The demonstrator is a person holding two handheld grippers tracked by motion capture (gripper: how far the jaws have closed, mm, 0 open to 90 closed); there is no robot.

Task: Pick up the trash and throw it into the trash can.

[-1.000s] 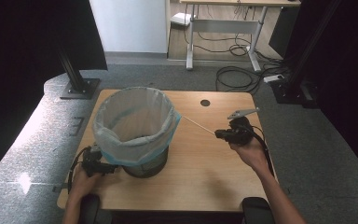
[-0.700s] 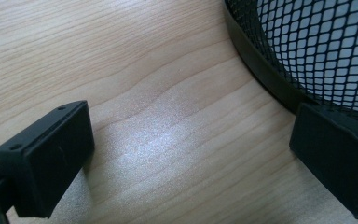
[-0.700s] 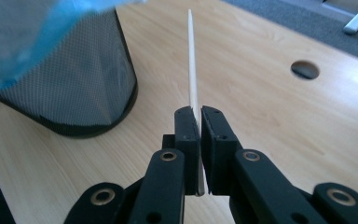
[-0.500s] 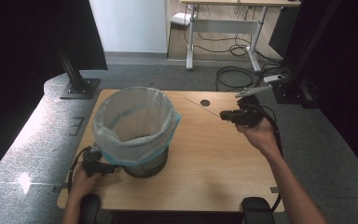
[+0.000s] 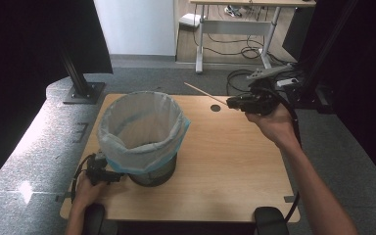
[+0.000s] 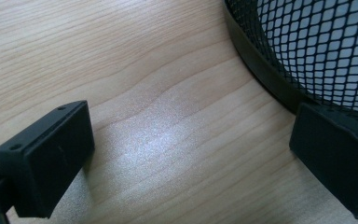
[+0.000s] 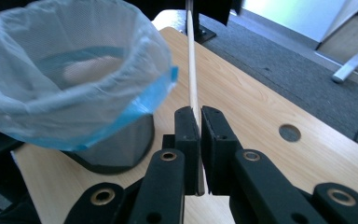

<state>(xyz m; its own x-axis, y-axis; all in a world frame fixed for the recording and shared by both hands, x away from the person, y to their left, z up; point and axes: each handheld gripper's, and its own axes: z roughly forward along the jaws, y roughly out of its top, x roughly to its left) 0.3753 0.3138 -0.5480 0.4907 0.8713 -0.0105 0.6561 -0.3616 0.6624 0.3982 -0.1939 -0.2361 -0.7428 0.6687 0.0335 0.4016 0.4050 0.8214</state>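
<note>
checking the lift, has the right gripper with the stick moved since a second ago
Yes. The right gripper, shut on the thin wooden stick, has gone up the high view, from beside the bin to past the table's far edge near its round hole.

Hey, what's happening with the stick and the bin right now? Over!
Right gripper shut on stick, held above the table. Left gripper open, beside the bin. Nothing between stick and bin.

Right gripper (image 5: 231,102) clamped and raised; left gripper (image 6: 191,140) spread wide, low.
</note>
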